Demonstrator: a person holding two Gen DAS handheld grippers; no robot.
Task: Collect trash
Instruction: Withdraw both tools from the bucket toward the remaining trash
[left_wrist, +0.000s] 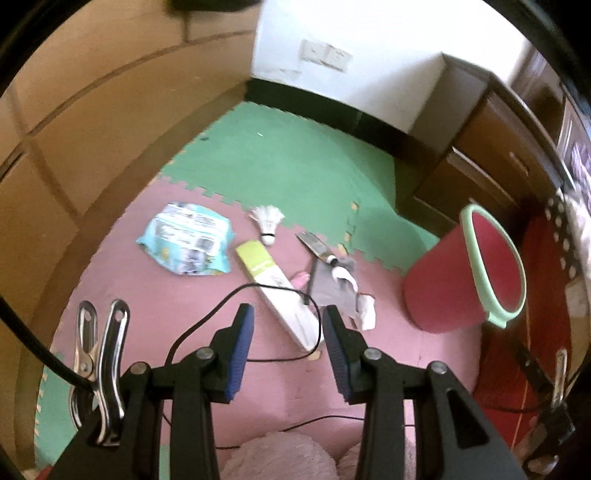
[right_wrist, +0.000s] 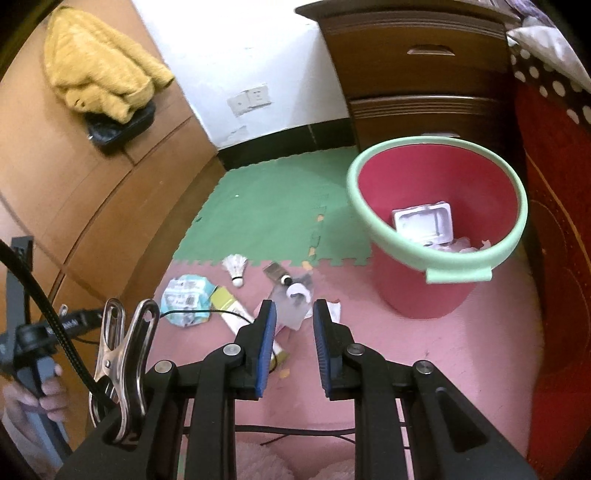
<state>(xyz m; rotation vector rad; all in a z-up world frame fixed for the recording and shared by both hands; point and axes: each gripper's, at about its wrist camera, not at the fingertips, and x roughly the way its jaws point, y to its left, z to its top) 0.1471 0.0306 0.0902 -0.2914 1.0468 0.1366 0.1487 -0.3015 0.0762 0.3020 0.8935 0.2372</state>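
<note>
While both grippers are hanging above the pink floor mat (left_wrist: 388, 369), nothing is being carried. The left gripper (left_wrist: 288, 332) is showing its blue pads standing apart with only mat and a thin black cable (left_wrist: 207, 317) seen between them. The right gripper (right_wrist: 294, 332) is holding a narrower gap, and that gap is empty too.

Trash is lying scattered ahead. From the left wrist view, a crumpled blue snack bag (left_wrist: 188, 243) is sitting at about eleven o'clock, a shuttlecock (left_wrist: 267, 221) at twelve, and a long white and yellow-green box (left_wrist: 277, 291) is running from twelve down towards the pads. A dark flat wrapper (left_wrist: 328, 284) with a crumpled white paper (left_wrist: 365, 310) beside it is lying at one o'clock.

The red bin (right_wrist: 439, 229) with its pale green rim is standing at about two o'clock in the right wrist view, upright on the mat, already holding a white plastic tray (right_wrist: 423, 221) and some paper scraps. So I'm judging the job as part done: some pieces binned, several waiting.

This is looking like the reach for the next piece. For the right gripper, the wrapper and paper just ahead of its pads seem the nearest pick; it would need to drop lower, straddle the paper and pinch. The left one would do well to steer clear of that cable while going for the box or bag.
</note>
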